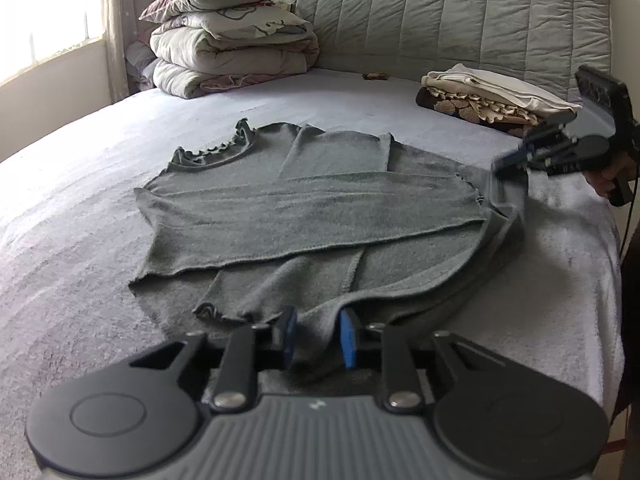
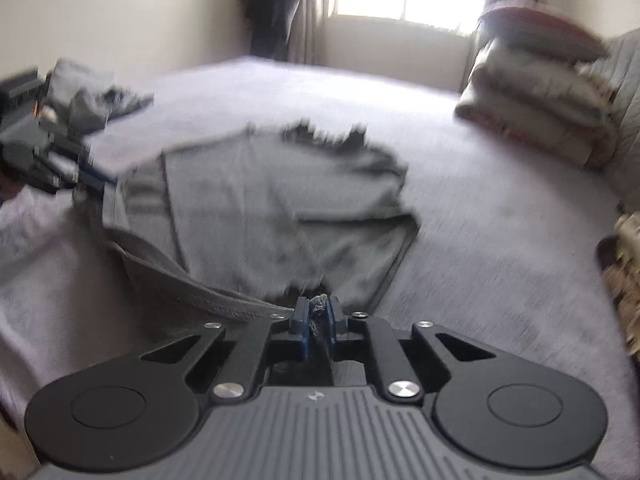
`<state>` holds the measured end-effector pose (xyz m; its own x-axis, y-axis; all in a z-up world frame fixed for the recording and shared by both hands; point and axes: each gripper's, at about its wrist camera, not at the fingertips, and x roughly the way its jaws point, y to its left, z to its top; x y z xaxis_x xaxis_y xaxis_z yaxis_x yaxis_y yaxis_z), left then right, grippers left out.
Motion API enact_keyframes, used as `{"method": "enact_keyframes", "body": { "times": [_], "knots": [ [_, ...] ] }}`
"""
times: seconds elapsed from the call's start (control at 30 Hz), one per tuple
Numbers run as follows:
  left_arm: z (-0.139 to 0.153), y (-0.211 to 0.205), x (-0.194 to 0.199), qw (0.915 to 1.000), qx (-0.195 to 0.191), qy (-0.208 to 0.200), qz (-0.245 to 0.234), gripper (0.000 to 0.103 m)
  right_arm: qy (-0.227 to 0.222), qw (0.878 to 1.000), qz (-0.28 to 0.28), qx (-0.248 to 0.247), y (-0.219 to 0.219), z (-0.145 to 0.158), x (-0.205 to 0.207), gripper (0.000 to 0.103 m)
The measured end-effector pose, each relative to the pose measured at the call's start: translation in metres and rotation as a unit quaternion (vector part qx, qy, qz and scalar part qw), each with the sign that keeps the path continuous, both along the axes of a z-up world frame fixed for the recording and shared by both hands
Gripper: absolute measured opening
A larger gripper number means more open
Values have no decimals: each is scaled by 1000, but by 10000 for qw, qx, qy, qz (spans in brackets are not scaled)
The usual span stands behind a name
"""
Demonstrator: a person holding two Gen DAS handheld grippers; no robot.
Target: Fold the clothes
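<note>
A grey knit sweater (image 1: 300, 208) with a frilled collar lies flat on the pale bed sheet (image 1: 72, 208), its sleeves folded across the body. My left gripper (image 1: 318, 336) sits at the near hem, and a ridge of grey cloth fills the gap between its blue pads (image 1: 349, 338). My right gripper (image 1: 506, 164) has the sweater's right edge pinched and slightly lifted. In the blurred right wrist view, the right gripper (image 2: 319, 316) is shut on a tuft of the sweater (image 2: 260, 200). There the left gripper (image 2: 94, 178) meets the cloth's far left edge.
A stack of pillows and quilts (image 1: 232, 40) stands at the back left by the window (image 1: 40, 20). Folded clothes (image 1: 492, 100) lie at the back right against the padded headboard (image 1: 440, 12). A heap of grey garments (image 2: 96, 100) lies behind the left gripper.
</note>
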<state>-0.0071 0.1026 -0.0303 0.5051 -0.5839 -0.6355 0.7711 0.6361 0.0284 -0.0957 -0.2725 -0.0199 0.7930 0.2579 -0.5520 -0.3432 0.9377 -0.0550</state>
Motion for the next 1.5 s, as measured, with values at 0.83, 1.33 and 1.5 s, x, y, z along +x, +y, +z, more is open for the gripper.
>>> {"method": "enact_keyframes", "body": {
  "times": [0.83, 1.33, 1.5],
  "knots": [
    [-2, 15, 5, 9967, 635, -375, -331, 52, 536, 9930, -1009, 304, -14, -22, 39, 10],
    [18, 41, 40, 9927, -917, 47, 786, 12, -160, 9894, -1411, 289, -7, -1, 47, 9],
    [17, 38, 53, 9871, -889, 78, 1326, 12, -451, 9823, -1764, 445, -3, 8, 65, 9]
  ]
}}
